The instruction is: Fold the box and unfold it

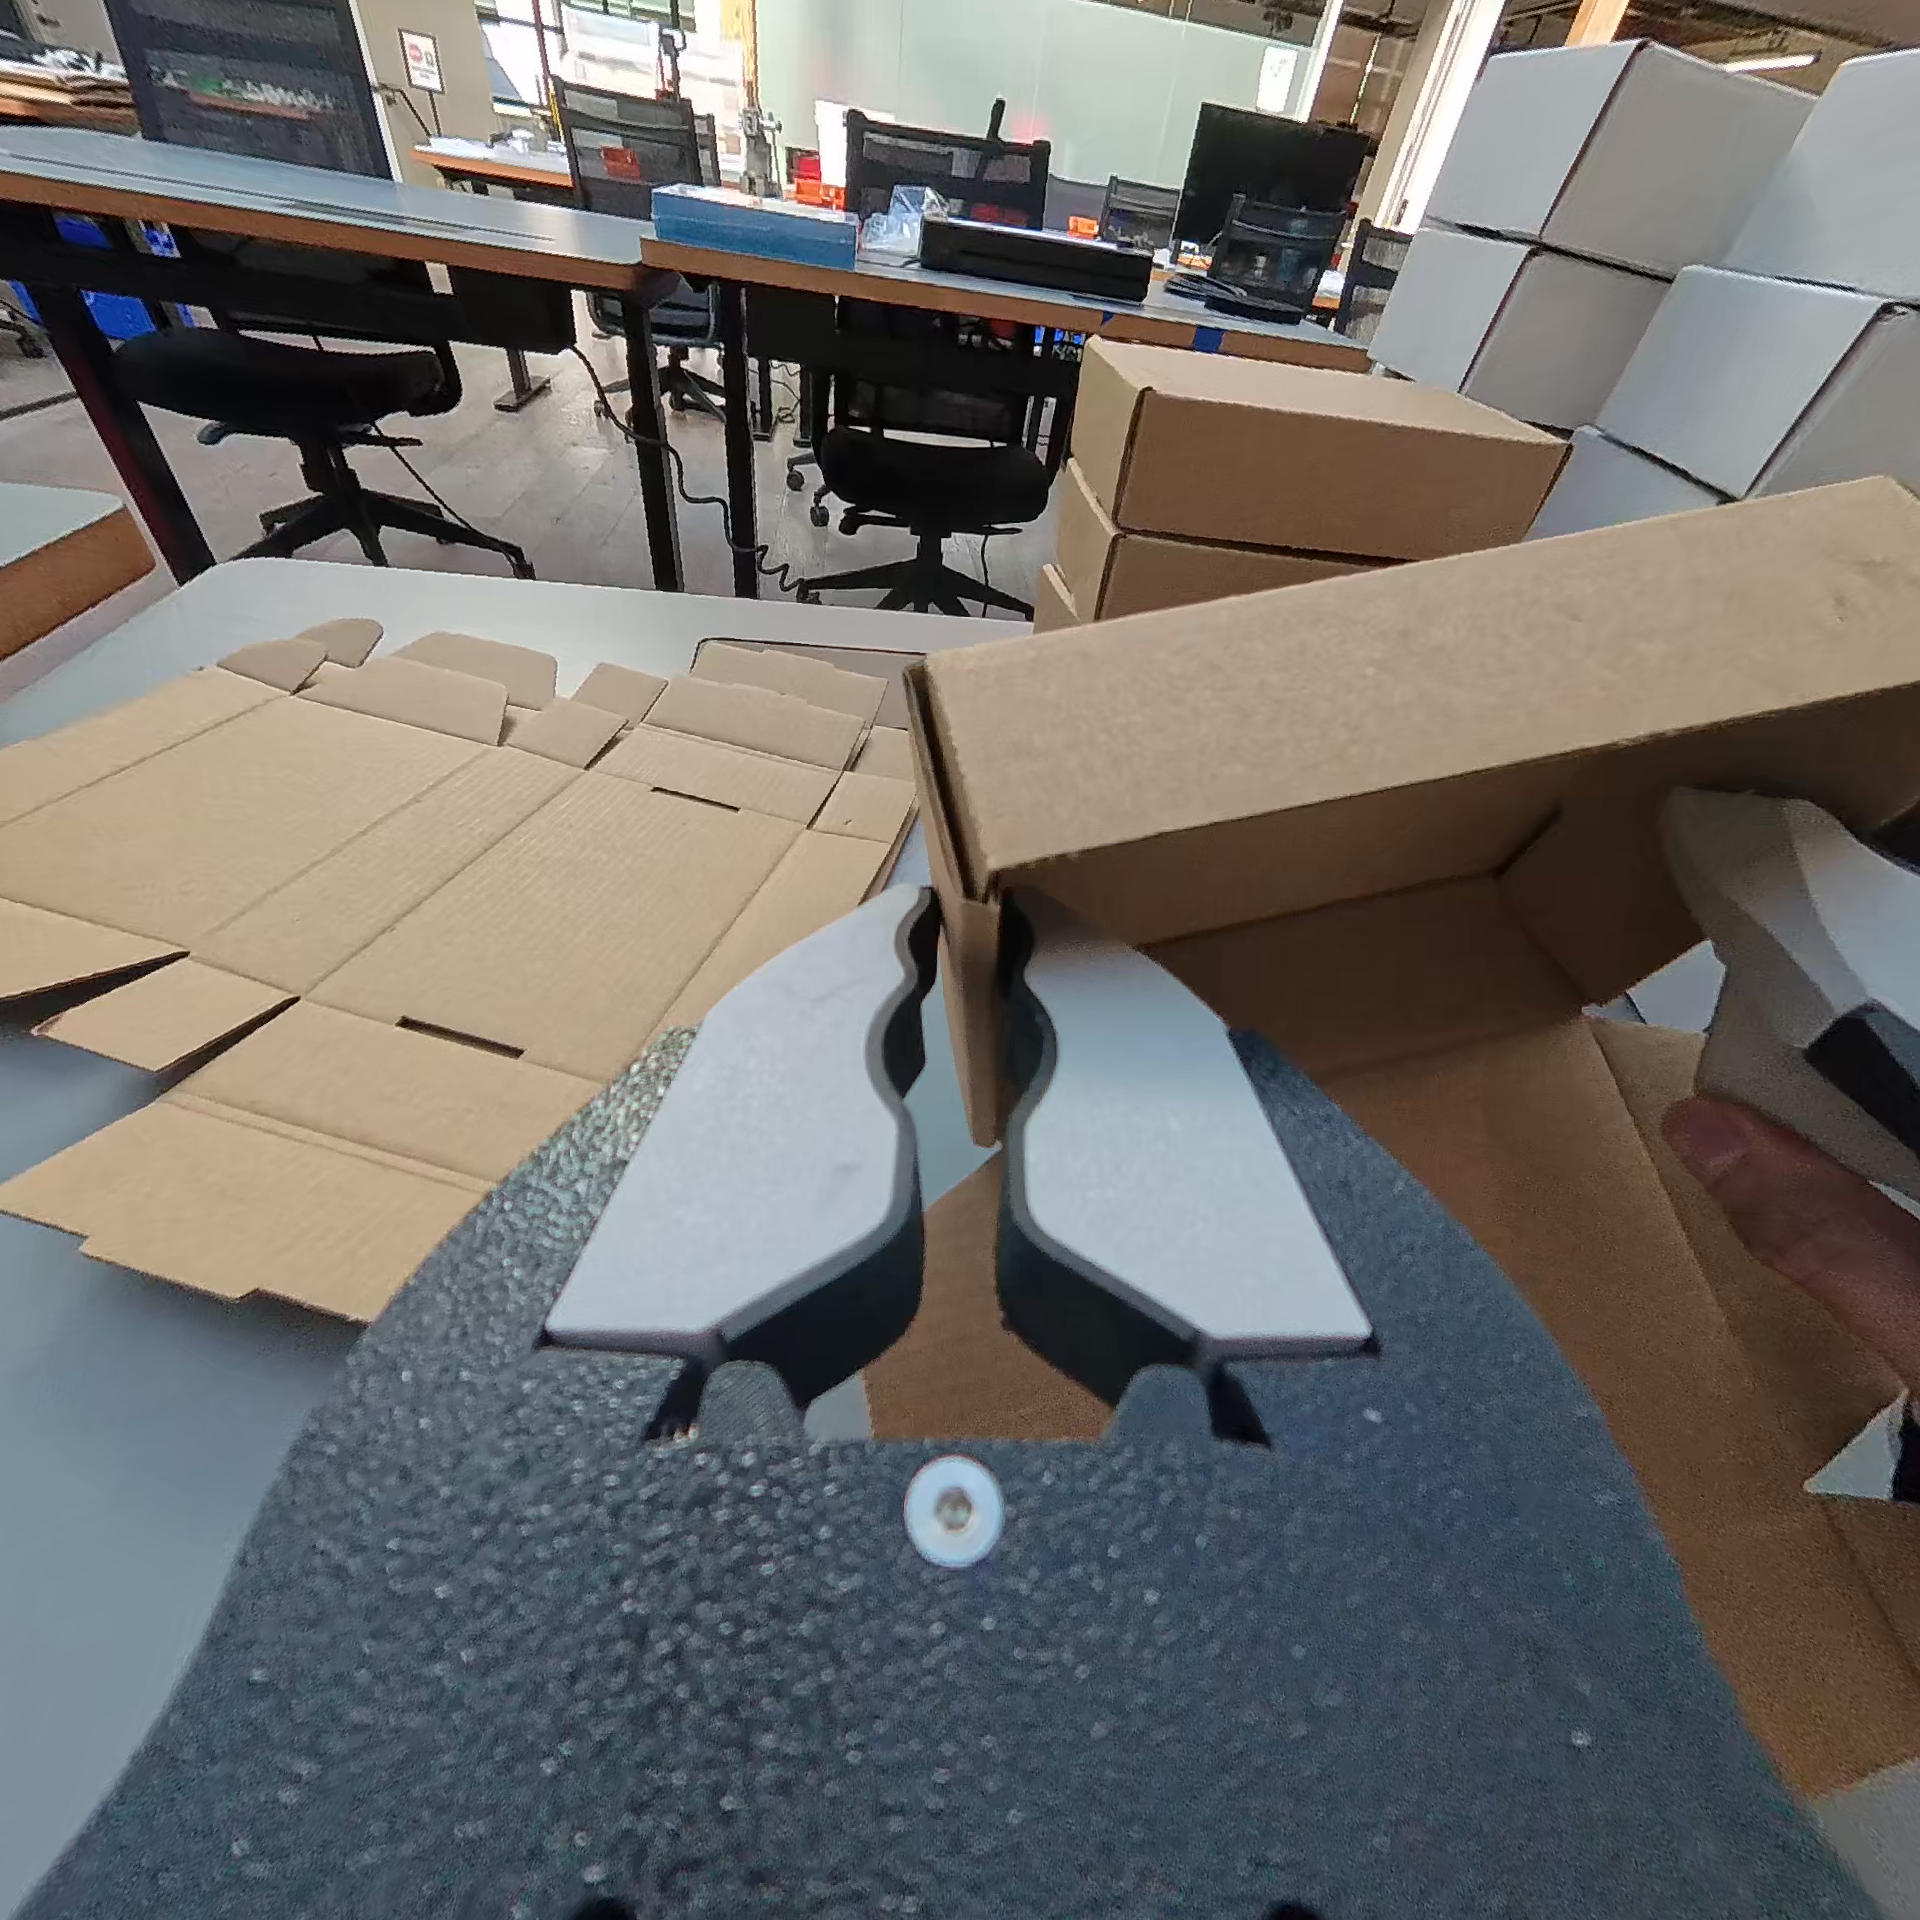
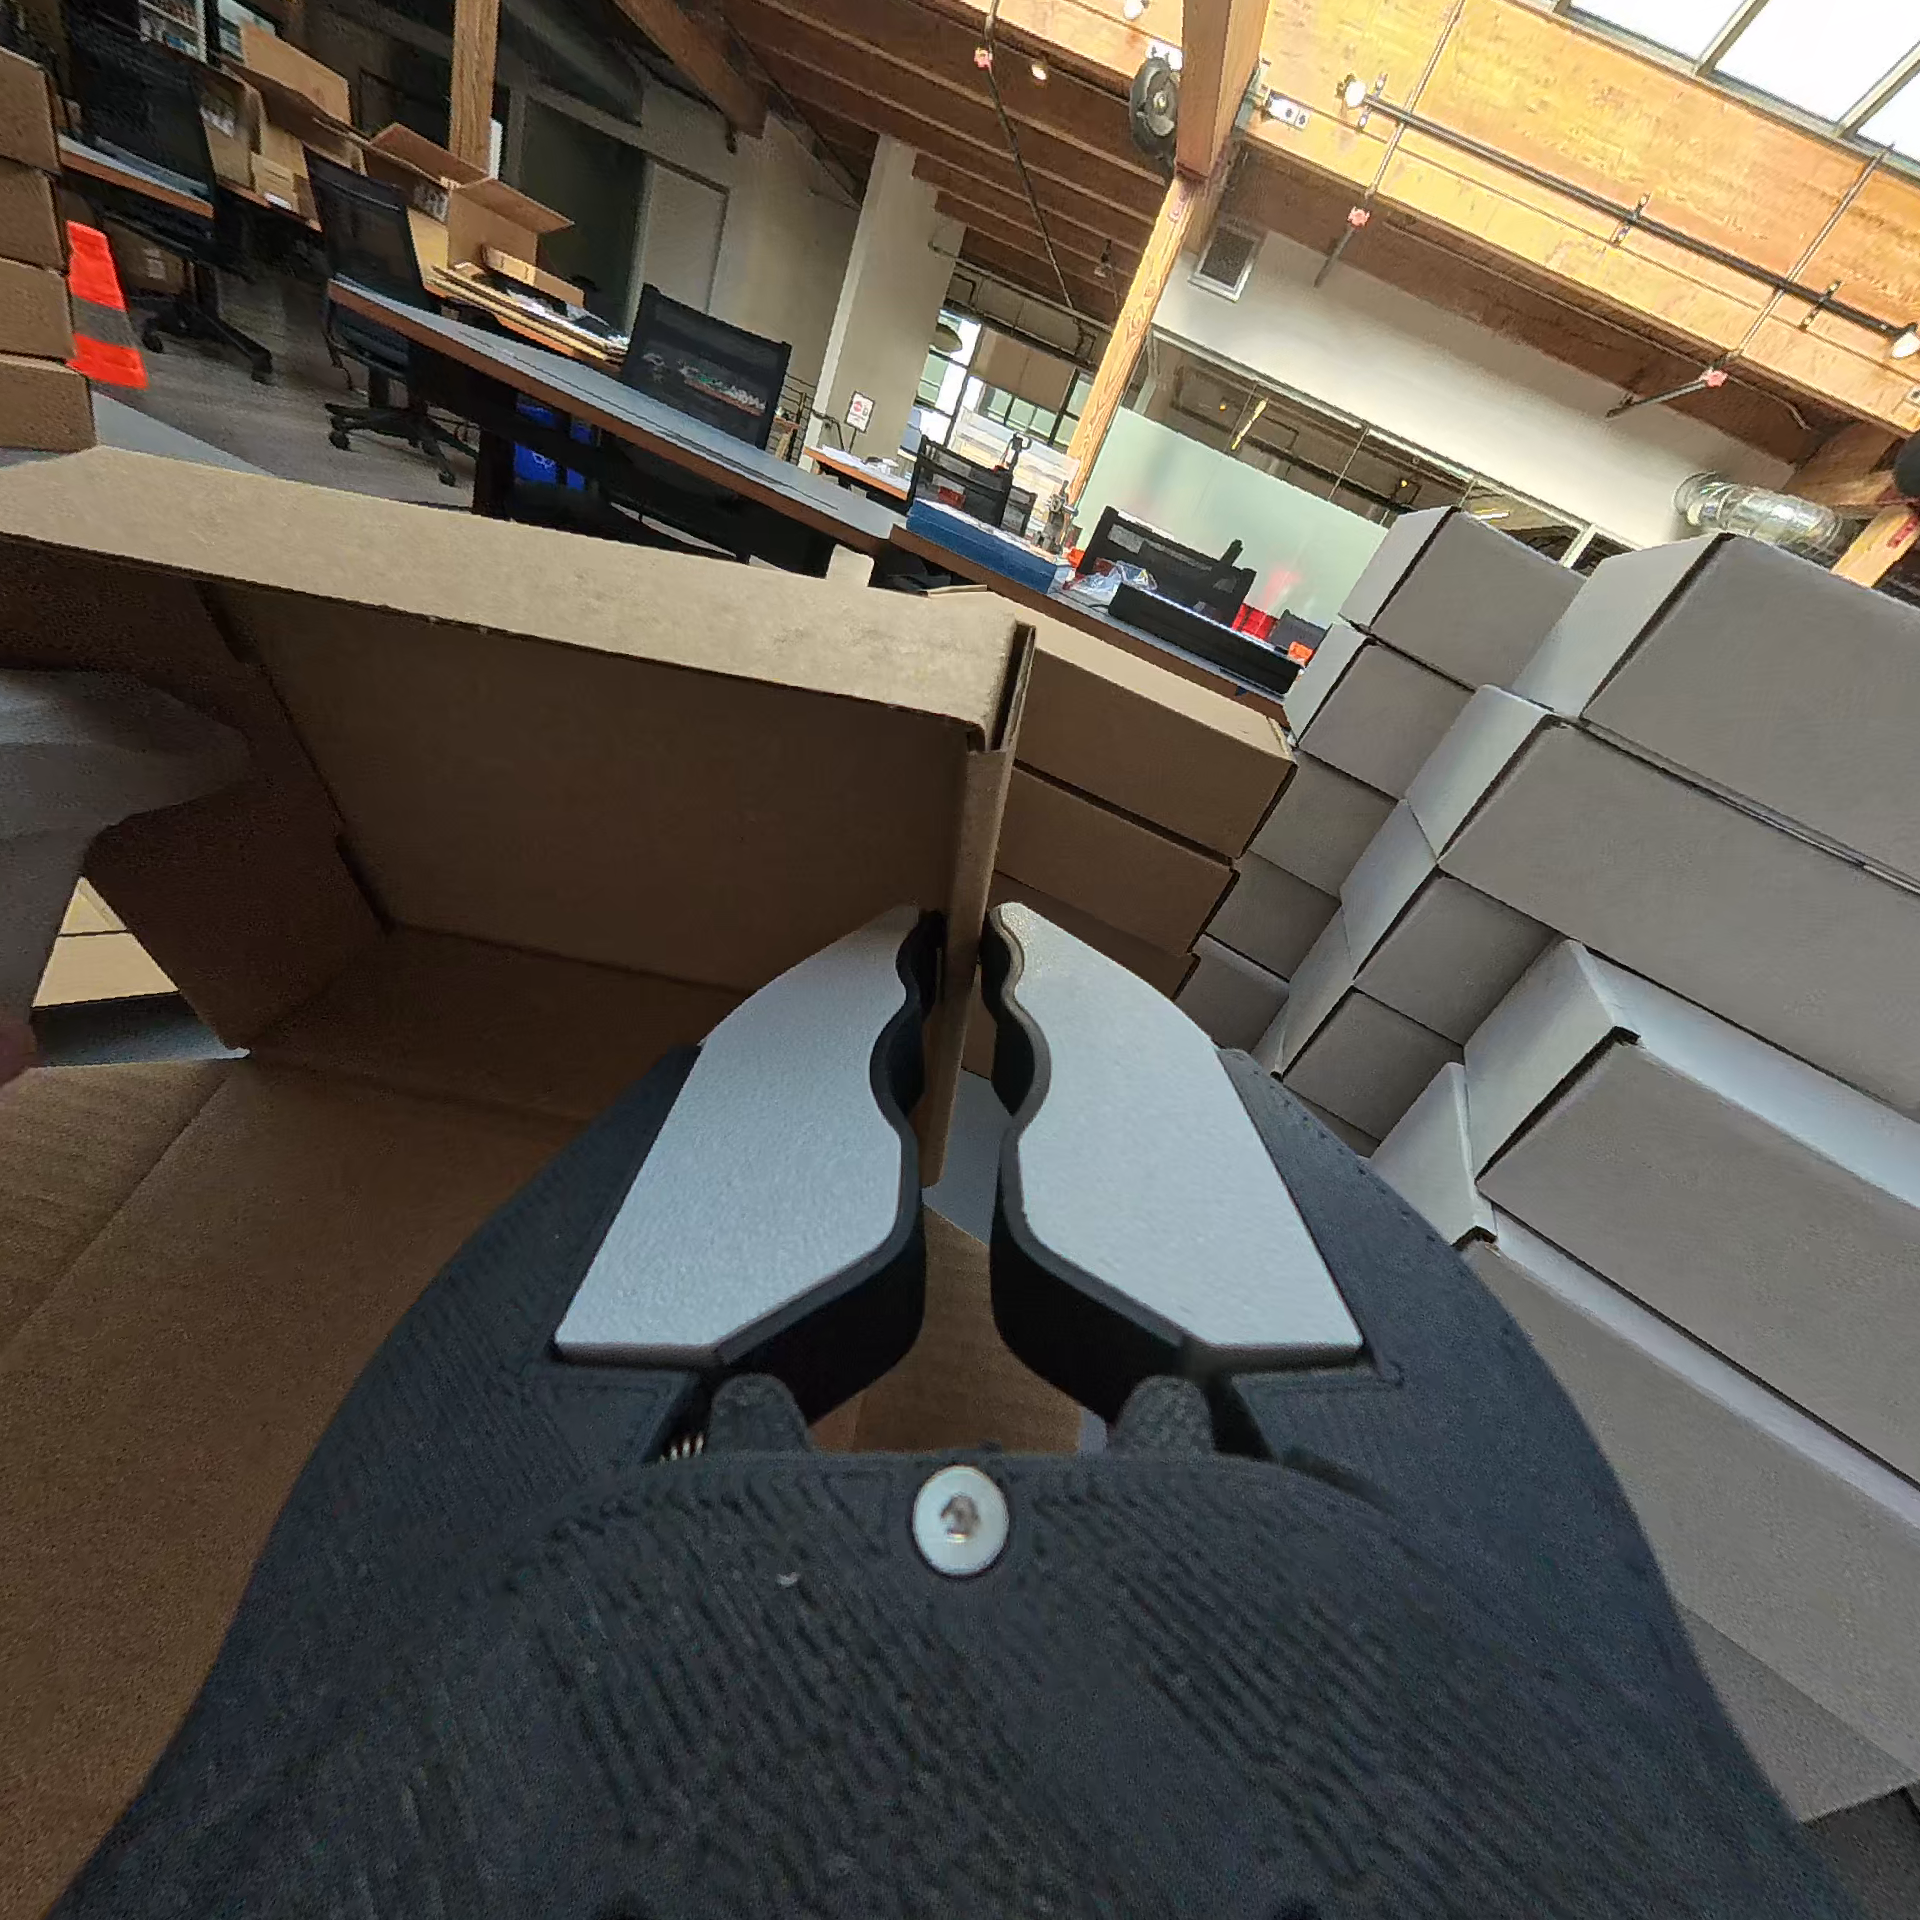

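Observation:
A brown cardboard box (image 1: 1403, 727), partly folded, is held up over the table between both grippers. Its back wall and two side walls stand up, and its lid panel lies flat toward me. My left gripper (image 1: 966, 914) is shut on the box's left side wall. My right gripper (image 2: 961, 925) is shut on the box's right side wall (image 2: 977, 883). The box's inside (image 2: 623, 810) faces the right wrist view. The right gripper's fingers (image 1: 1787, 914) show at the right of the left wrist view, with a person's fingers behind them.
Several flat unfolded cardboard blanks (image 1: 416, 894) lie on the grey table (image 1: 156, 1455) to the left. Folded brown boxes (image 1: 1299, 457) are stacked behind. White boxes (image 2: 1662, 883) are stacked high on the right. Desks and office chairs stand beyond.

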A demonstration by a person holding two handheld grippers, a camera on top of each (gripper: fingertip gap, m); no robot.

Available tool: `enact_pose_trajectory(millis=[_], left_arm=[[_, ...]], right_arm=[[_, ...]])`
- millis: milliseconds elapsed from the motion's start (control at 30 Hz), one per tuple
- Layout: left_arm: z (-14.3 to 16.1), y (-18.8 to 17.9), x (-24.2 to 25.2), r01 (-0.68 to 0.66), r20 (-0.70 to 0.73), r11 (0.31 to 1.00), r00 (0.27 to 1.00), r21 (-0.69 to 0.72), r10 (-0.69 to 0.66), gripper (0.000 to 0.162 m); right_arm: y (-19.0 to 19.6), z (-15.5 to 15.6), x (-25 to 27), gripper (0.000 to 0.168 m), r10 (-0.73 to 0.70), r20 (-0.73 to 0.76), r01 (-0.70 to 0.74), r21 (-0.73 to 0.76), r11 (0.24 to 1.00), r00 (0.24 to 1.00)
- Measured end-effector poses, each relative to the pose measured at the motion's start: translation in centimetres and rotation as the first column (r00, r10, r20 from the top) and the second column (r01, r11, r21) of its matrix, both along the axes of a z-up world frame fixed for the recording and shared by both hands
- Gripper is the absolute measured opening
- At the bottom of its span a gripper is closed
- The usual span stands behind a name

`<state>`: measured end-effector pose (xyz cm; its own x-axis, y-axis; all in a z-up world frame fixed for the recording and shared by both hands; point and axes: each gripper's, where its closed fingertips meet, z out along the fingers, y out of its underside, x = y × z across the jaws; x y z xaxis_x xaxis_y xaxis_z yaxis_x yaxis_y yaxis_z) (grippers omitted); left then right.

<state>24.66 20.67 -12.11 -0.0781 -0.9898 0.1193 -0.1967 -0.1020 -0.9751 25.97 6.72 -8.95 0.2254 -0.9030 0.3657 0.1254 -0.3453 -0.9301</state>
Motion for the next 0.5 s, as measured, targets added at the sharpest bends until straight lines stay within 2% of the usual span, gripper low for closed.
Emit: enact_pose_trajectory(millis=[200,500], left_arm=[[1.4,0.9,0.5,-0.124,0.097,0.99,0.988,0.064,0.118,0.006],[5.5,0.9,2.3,-0.284,0.247,0.956,0.934,0.08,0.257,0.005]], right_arm=[[0.3,0.9,0.2,0.006,-0.058,0.043,0.058,0.003,0.998,0.997],[-0.2,2.7,1.8,0.008,-0.216,0.109,0.197,0.162,0.967,0.97]])
